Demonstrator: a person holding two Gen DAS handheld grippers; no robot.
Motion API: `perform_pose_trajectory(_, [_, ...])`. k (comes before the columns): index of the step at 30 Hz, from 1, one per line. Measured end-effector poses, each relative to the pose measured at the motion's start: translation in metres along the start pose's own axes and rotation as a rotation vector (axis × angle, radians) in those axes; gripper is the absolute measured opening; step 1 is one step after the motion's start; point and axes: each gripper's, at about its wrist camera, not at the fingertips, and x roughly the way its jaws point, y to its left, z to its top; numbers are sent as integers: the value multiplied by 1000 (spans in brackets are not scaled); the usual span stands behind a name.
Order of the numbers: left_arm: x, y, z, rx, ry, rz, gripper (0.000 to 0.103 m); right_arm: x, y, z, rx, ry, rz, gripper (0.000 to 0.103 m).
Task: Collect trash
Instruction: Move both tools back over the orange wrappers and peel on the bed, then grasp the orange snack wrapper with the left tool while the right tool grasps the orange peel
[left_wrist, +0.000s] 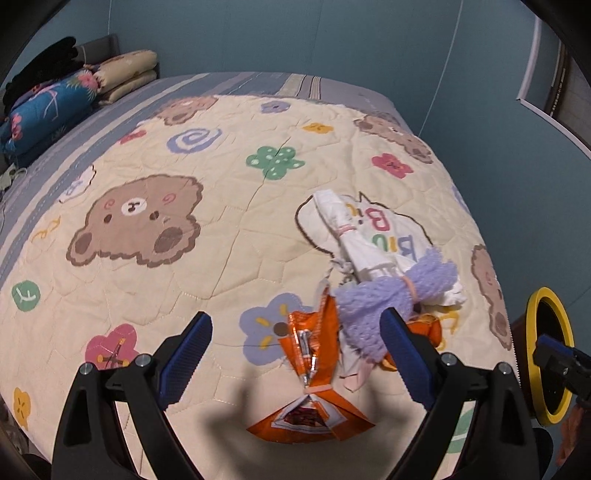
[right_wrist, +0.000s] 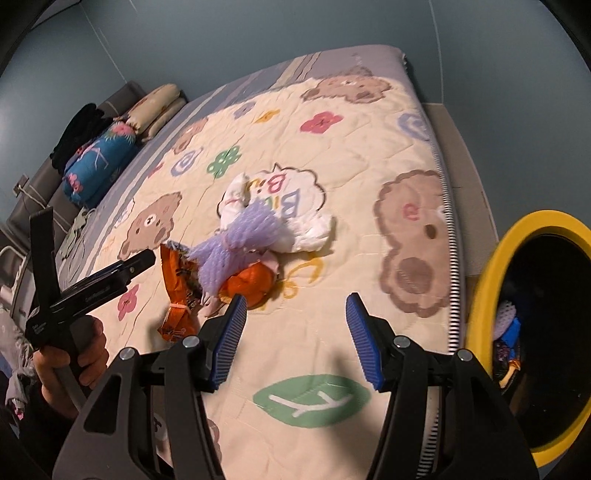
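Left wrist view: the left claw (left_wrist: 295, 354) is spread, empty; the orange wrapper (left_wrist: 314, 354) lies between its fingers on the bed quilt (left_wrist: 221, 258), long axis running away from it. Right wrist view: the right claw (right_wrist: 295, 332) is spread, empty; a yellow-rimmed bin (right_wrist: 487, 280) to its right. Quilt lettering unreadable.

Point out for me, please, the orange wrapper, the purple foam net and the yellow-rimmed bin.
orange wrapper (left_wrist: 314, 343): left wrist view, on its crinkled middle.
purple foam net (right_wrist: 236, 236): right wrist view, on its mesh middle.
yellow-rimmed bin (right_wrist: 491, 273): right wrist view, on the rim's left side.
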Motion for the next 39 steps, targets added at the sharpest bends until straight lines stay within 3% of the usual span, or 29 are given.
perform_pose_trajectory(21, [51, 25, -9, -116, 92, -38, 89, 96, 30, 7, -94, 134, 23, 54])
perform_pose_trajectory(33, [61, 23, -12, -126, 122, -64, 88, 125, 45, 11, -162, 158, 10, 57])
perform_pose_trajectory(35, [63, 23, -14, -123, 131, -60, 86, 126, 47, 11, -174, 152, 14, 57])
perform_pose_trajectory(39, [70, 25, -16, -132, 157, -63, 69, 128, 48, 9, -176, 155, 27, 57])
